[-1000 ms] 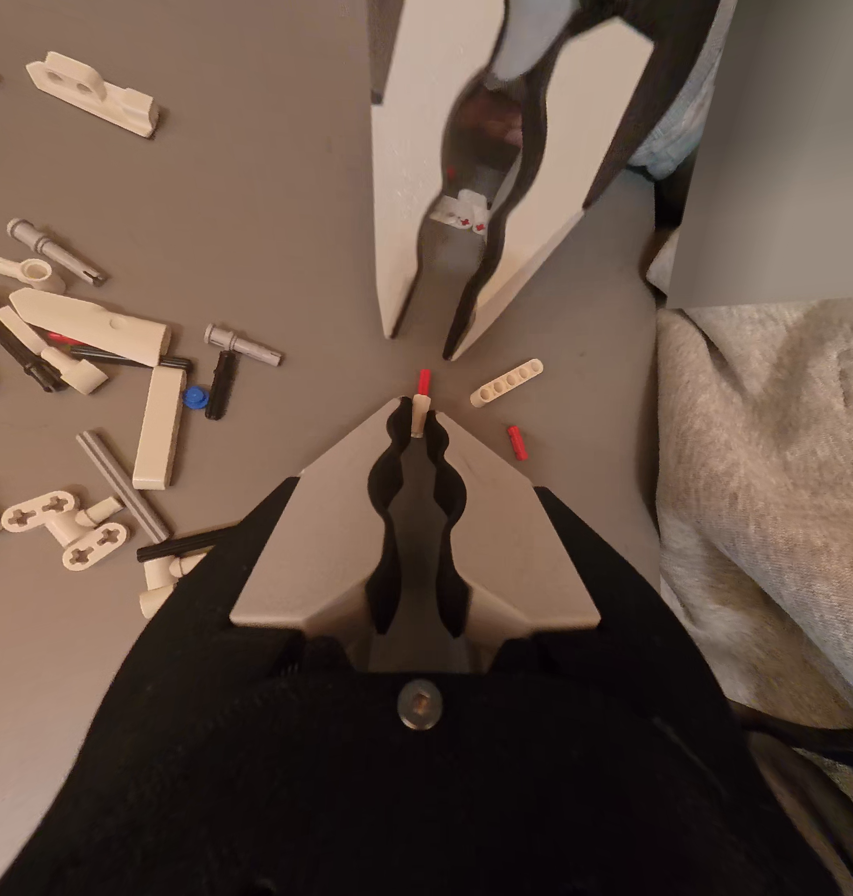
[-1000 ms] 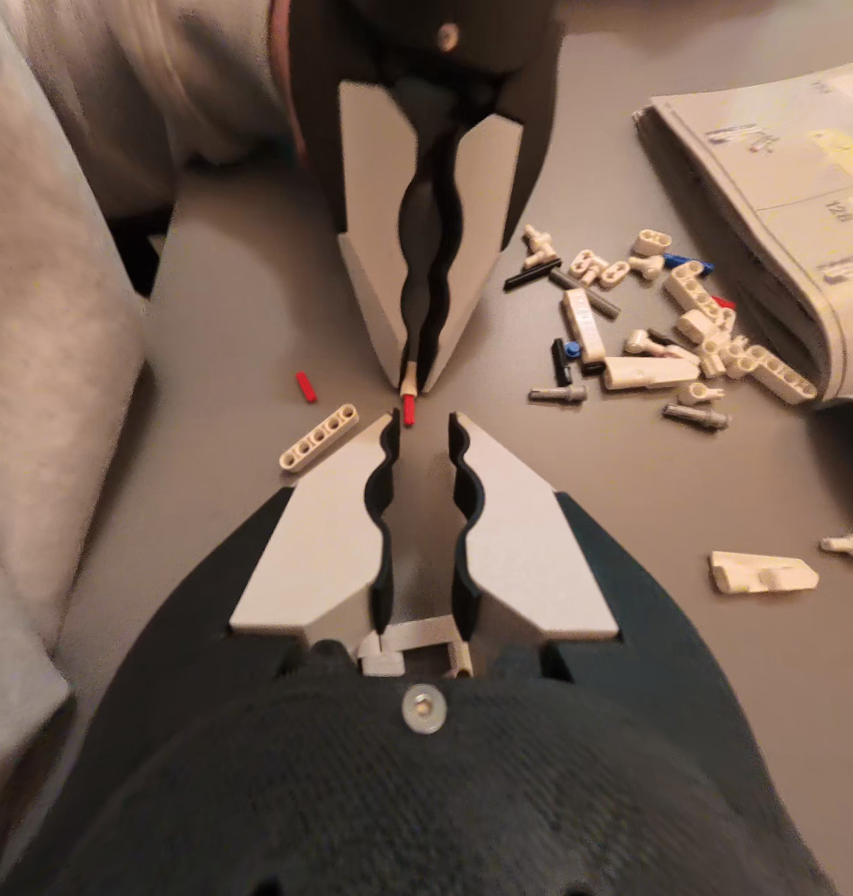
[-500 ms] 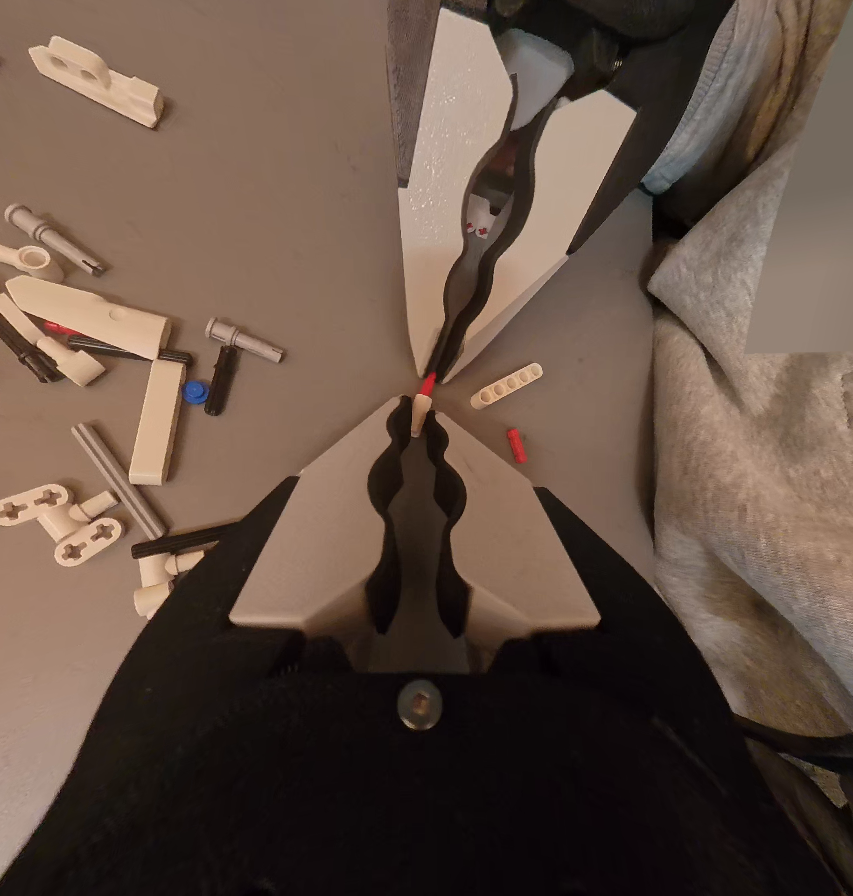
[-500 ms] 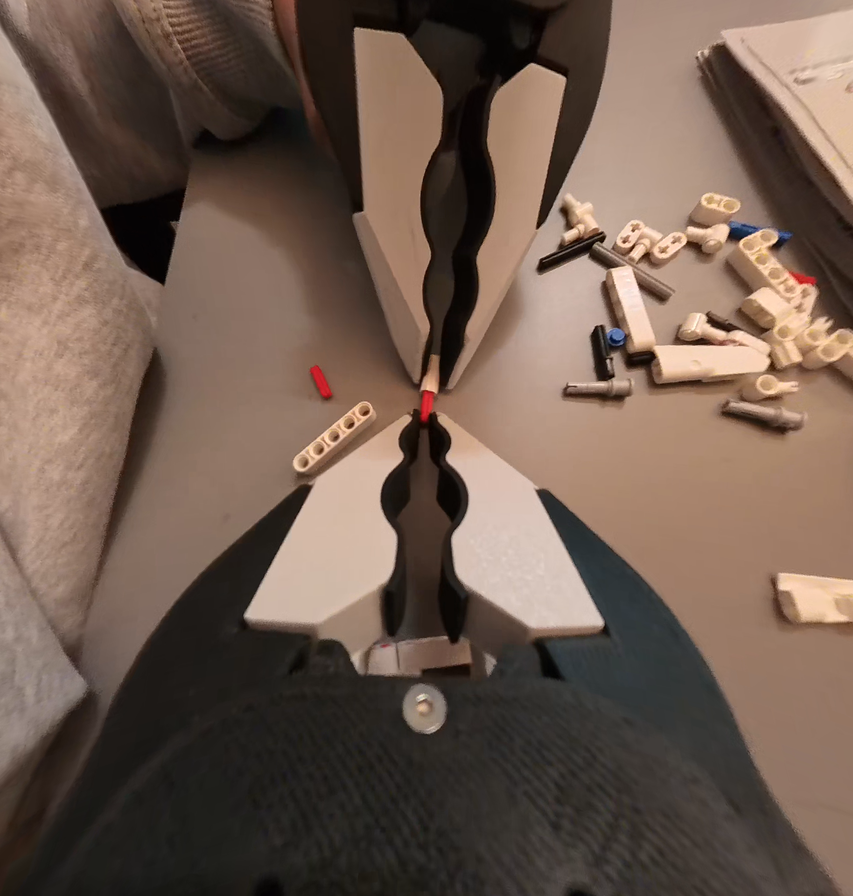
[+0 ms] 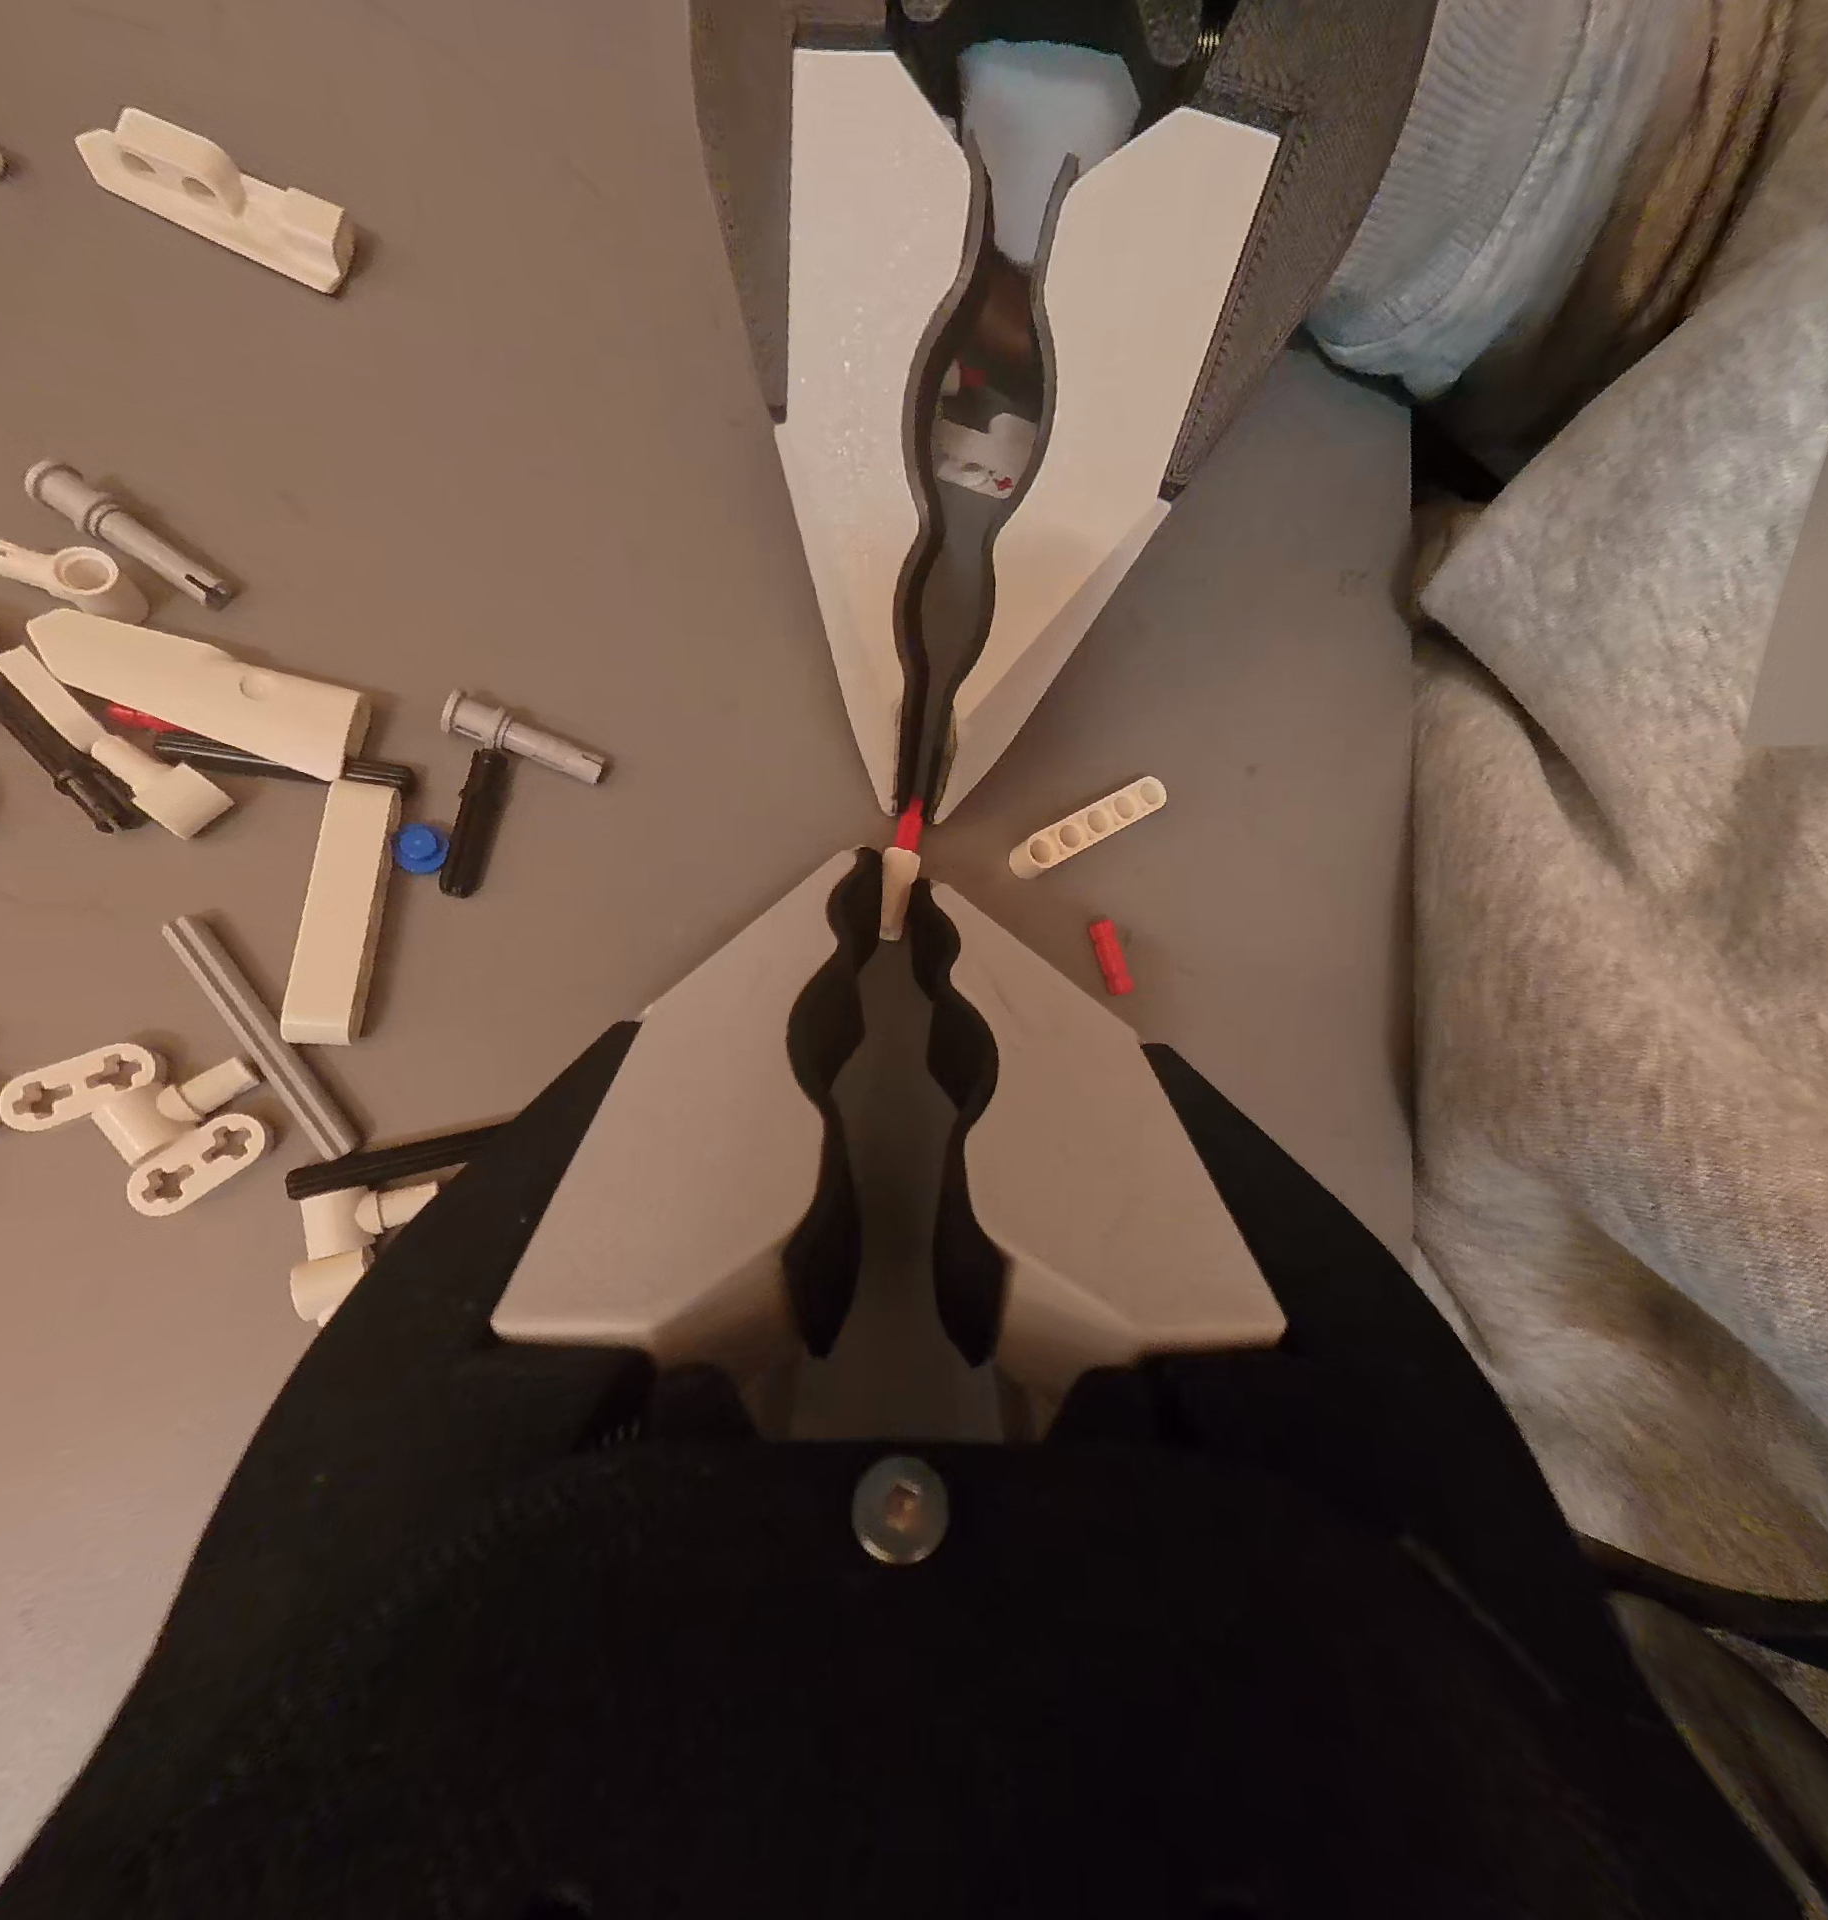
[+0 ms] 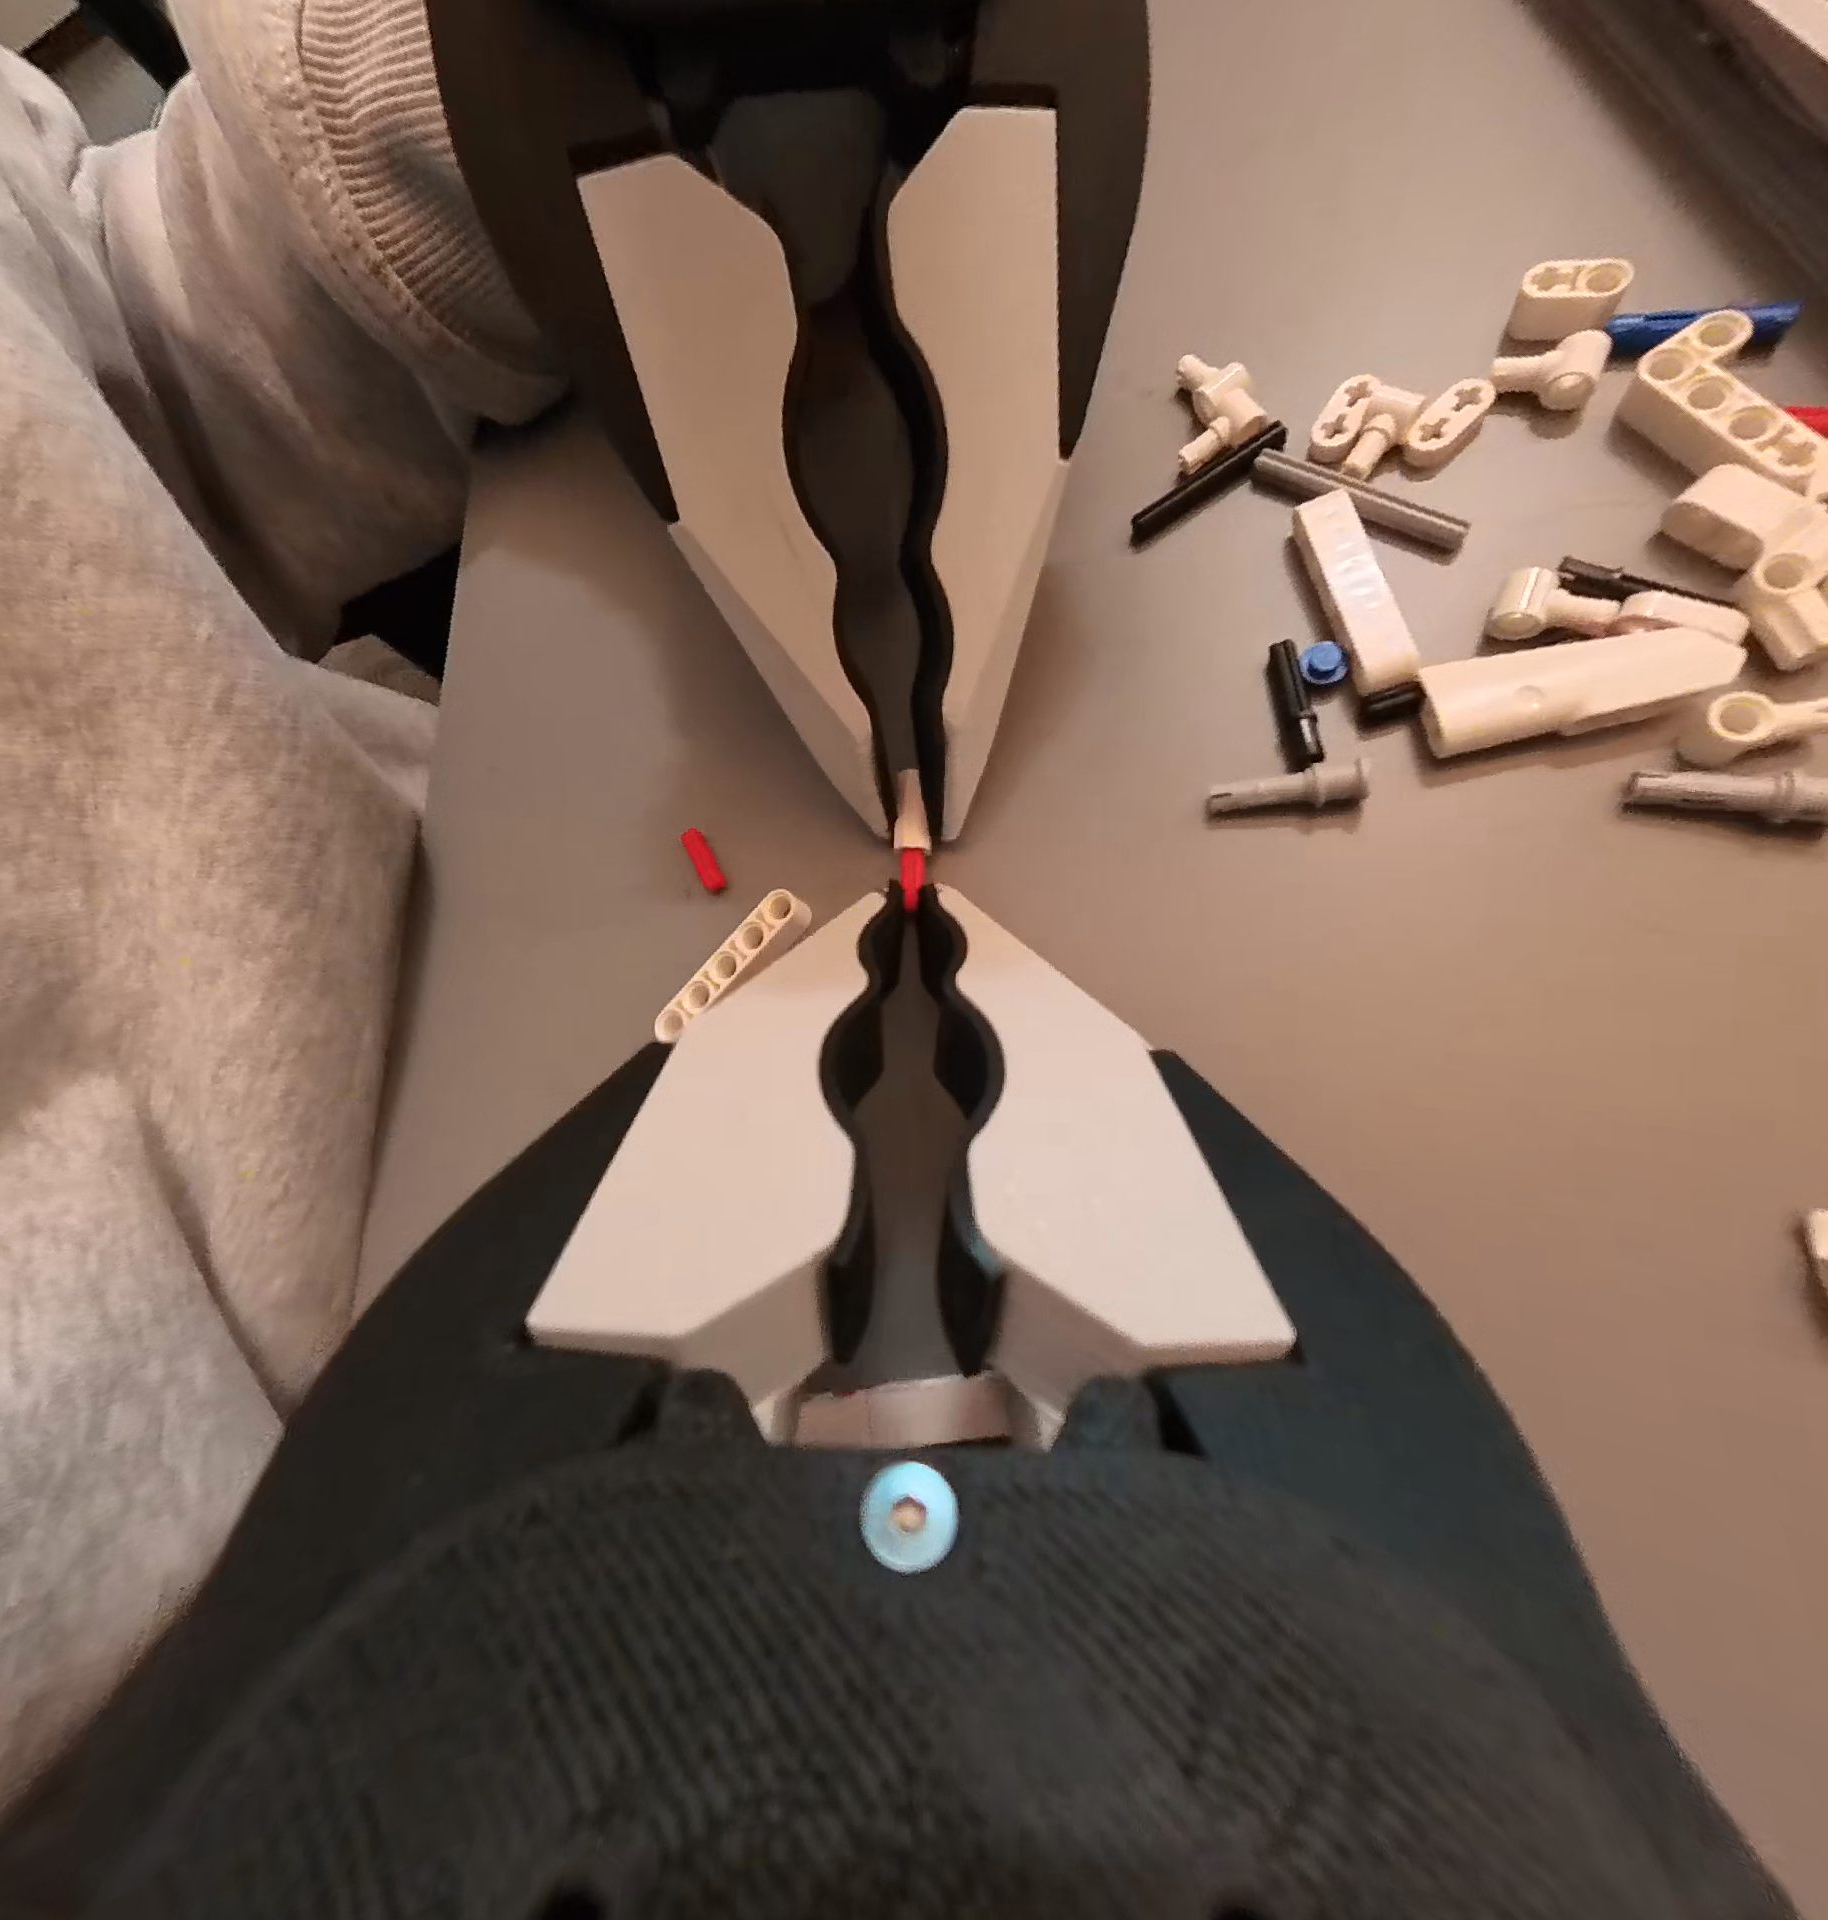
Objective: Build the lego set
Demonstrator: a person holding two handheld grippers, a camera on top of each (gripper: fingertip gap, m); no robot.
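My left gripper [image 5: 892, 871] is shut on a small cream connector [image 5: 894, 902], held just above the grey table [image 5: 577, 436]. A red pin [image 5: 908, 831] sticks out of the connector's far end. My right gripper [image 6: 908, 902] faces the left one tip to tip and is shut on the free end of that red pin [image 6: 910, 871]. In the right wrist view the left gripper [image 6: 912, 823] comes in from the top, holding the cream connector [image 6: 910, 826]. In the left wrist view the right gripper [image 5: 920, 798] comes in from the top.
A white five-hole beam [image 5: 1089, 826] and a loose red pin [image 5: 1110, 956] lie just beside the fingertips. A scatter of white, grey, black and blue parts [image 5: 193, 717] lies to the left, at the right in the right wrist view [image 6: 1575, 686]. A person's grey sleeve [image 6: 297, 312] borders the table.
My right gripper was open a second ago; it moved in and shut on the red pin's free end. My left gripper has kept its hold on the cream connector, hardly moving.
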